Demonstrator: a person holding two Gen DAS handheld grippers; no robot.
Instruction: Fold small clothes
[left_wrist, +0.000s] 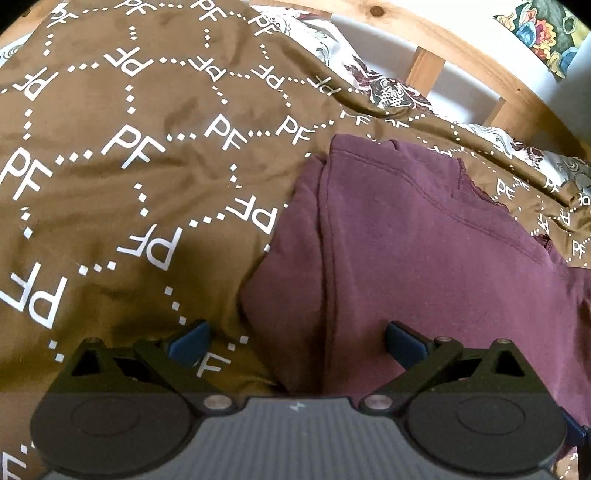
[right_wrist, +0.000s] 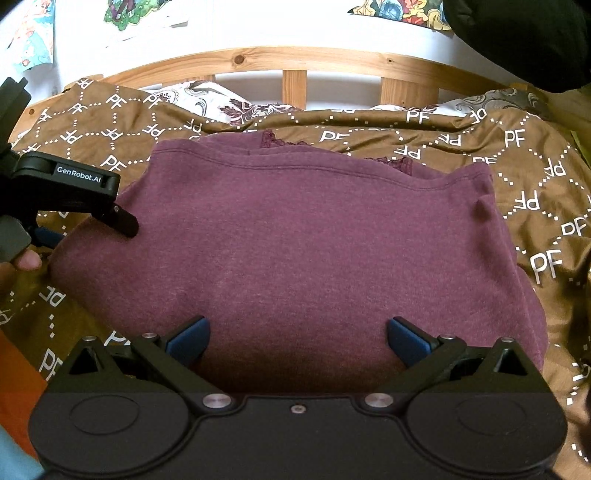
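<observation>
A folded maroon knit garment (right_wrist: 295, 240) lies on the brown PF-lettered bedspread (right_wrist: 535, 206). Left claw (left_wrist: 297, 345) and right claw (right_wrist: 297, 341) both hover over it, fingers spread apart, holding nothing.

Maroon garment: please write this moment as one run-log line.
maroon knit garment folded flat on brown PF-print cover | left gripper open, at its left edge | right gripper open, over near edge

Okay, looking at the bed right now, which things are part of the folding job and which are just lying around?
Part of the job:
- maroon garment, lying partly folded on the bed
- left gripper, open
- right gripper, open

Just lying about:
- brown PF-print cover
- floral bedding
- wooden bed frame
- colourful pictures on the wall
</observation>
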